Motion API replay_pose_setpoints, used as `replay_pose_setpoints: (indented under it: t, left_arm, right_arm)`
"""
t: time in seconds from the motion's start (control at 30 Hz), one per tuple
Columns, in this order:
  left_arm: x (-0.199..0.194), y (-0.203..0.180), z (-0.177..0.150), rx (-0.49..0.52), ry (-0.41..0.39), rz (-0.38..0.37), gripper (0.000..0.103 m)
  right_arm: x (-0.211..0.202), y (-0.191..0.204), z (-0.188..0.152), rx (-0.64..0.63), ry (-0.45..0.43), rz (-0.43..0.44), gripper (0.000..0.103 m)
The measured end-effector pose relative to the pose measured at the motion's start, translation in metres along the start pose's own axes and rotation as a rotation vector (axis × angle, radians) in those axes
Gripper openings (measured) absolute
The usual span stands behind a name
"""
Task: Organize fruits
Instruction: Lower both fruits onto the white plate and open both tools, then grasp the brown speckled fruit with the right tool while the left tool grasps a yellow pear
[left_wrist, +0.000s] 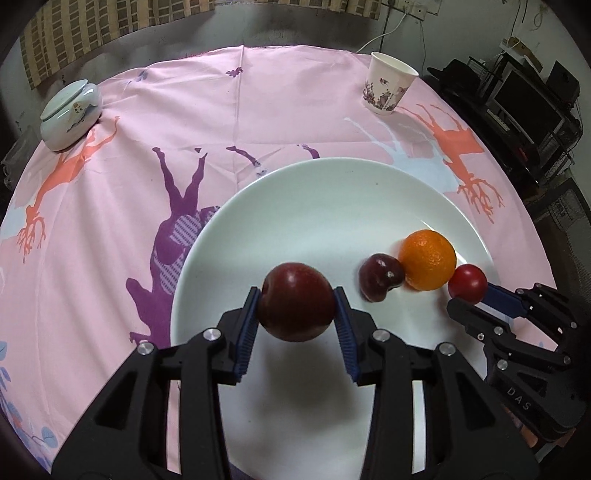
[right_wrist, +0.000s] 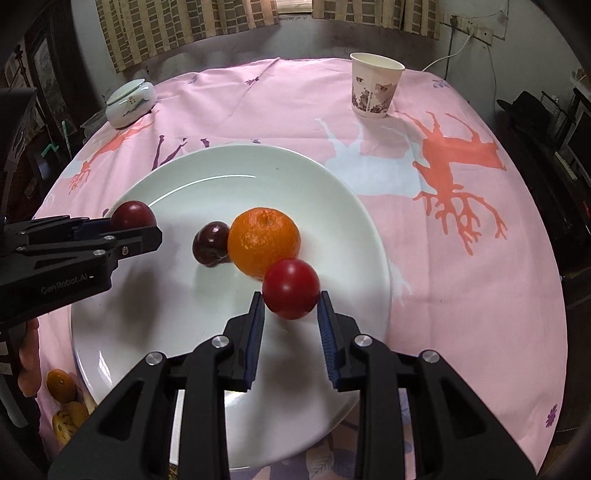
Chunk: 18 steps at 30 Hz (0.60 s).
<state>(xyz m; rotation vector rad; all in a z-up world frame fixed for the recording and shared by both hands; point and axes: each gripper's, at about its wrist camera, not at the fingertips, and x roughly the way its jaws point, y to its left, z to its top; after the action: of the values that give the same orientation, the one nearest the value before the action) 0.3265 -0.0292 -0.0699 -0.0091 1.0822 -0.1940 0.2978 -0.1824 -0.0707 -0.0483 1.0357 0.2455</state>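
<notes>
A large white plate (left_wrist: 325, 206) lies on the pink tablecloth; it also shows in the right wrist view (right_wrist: 207, 177). My left gripper (left_wrist: 297, 306) is shut on a dark red apple (left_wrist: 295, 301) and holds it just above the plate; the apple shows in the right wrist view (right_wrist: 133, 215). My right gripper (right_wrist: 291, 301) is shut on a small bright red fruit (right_wrist: 291, 288), seen in the left wrist view (left_wrist: 467, 283). An orange (right_wrist: 263, 242) and a dark plum (right_wrist: 210, 243) rest on the plate, touching each other.
A paper cup (right_wrist: 373, 88) stands at the far right of the table. A white lidded ceramic jar (left_wrist: 70, 114) stands at the far left. Orange slices or biscuits (right_wrist: 64, 398) lie near the plate's front left edge. Dark shelves stand beyond the right table edge.
</notes>
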Motion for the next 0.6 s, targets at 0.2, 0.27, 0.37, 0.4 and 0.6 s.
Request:
replay_pose_setpoints:
  t: [0.2,0.27,0.37,0.4,0.6]
  left_arm:
    - [-0.062,0.009,-0.009,-0.036,-0.152,-0.026,0.08]
    - [-0.091,0.016,-0.024,-0.06,-0.202,-0.055,0.088]
    - [-0.128,0.024,-0.058,-0.087,-0.261,-0.041,0.096]
    - [-0.137,0.026,-0.072,-0.088,-0.271,-0.014,0.097]
    - [-0.156,0.031,-0.163,-0.099,-0.28,0.092,0.099]
  right_arm:
    - [-0.036,0.008,-0.013,-0.034,-0.103,-0.014,0.081]
    - [-0.058,0.012,-0.025,-0.049,-0.141,-0.019,0.089]
    - [-0.09,0.016,-0.05,-0.042,-0.169,0.036,0.094]
    - [-0.098,0.018,-0.06,-0.041,-0.174,0.051,0.099]
    - [-0.119,0.034,-0.125,-0.043,-0.14,0.085,0.102]
